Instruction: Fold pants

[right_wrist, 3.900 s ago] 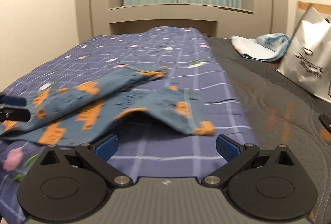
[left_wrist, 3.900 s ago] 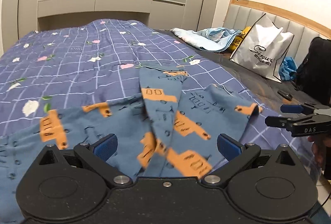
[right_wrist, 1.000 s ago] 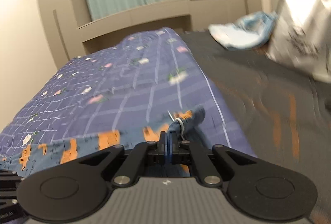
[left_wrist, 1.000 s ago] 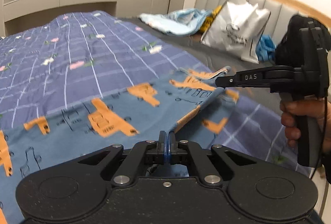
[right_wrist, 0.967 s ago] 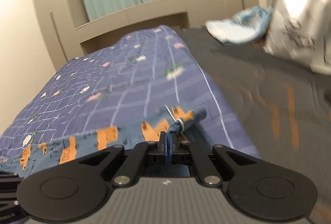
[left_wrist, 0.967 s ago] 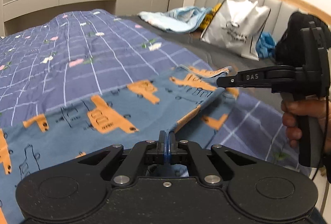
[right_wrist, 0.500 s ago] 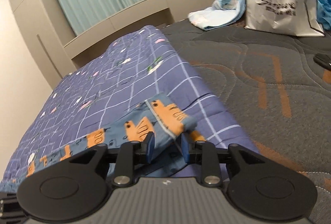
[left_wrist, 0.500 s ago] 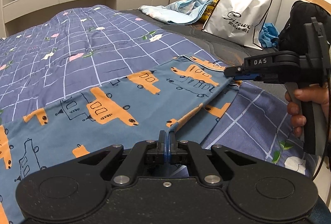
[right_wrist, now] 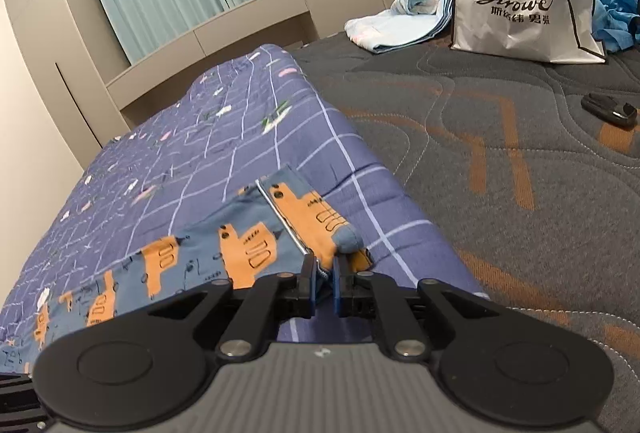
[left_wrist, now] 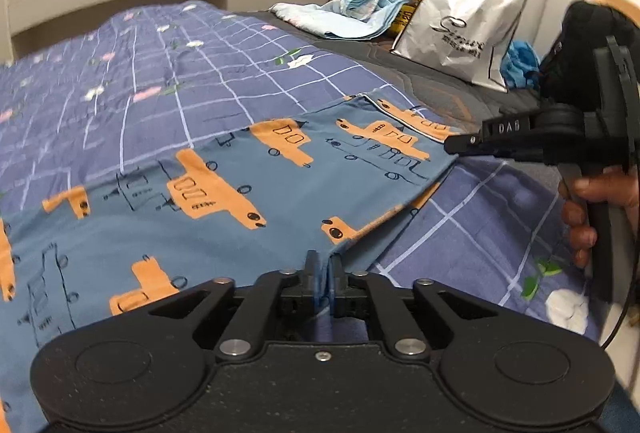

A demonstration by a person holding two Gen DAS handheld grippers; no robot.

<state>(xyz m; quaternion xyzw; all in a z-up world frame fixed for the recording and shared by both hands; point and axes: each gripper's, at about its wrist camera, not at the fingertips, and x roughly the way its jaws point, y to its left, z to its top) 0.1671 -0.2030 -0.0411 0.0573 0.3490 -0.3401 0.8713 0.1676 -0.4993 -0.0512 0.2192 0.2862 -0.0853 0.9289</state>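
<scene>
Left wrist view: the pants [left_wrist: 224, 193] are lying spread across the quilt [left_wrist: 200, 65], filling the middle and left of the frame, one leg laid over the other. At bottom centre the left gripper [left_wrist: 323, 279] is sitting at the near hem; its jaws have just been opening a little, a narrow gap is showing between them with the cloth edge in it, and the pads are no longer looking pressed on it. At the right edge a hand [left_wrist: 596, 209] is holding the right gripper [left_wrist: 454, 145], whose tip is resting at the far hem corner. A white bag [left_wrist: 464, 29] is standing at upper right.

Right wrist view: the hem corner of the pants [right_wrist: 256, 237] is lying at centre, on the quilt [right_wrist: 224, 137] near its right border. The right gripper [right_wrist: 323, 283] is at bottom centre, jaws slightly apart and having just been closing a little, the piped seam sitting in the gap; I cannot tell whether the pads are truly pinching it.

My judgement: the leg-over-leg fold is being released. To do it well, both hems should be let go together, lying flat with edges matching, and the grippers lifted straight off so that no cloth is dragged.
</scene>
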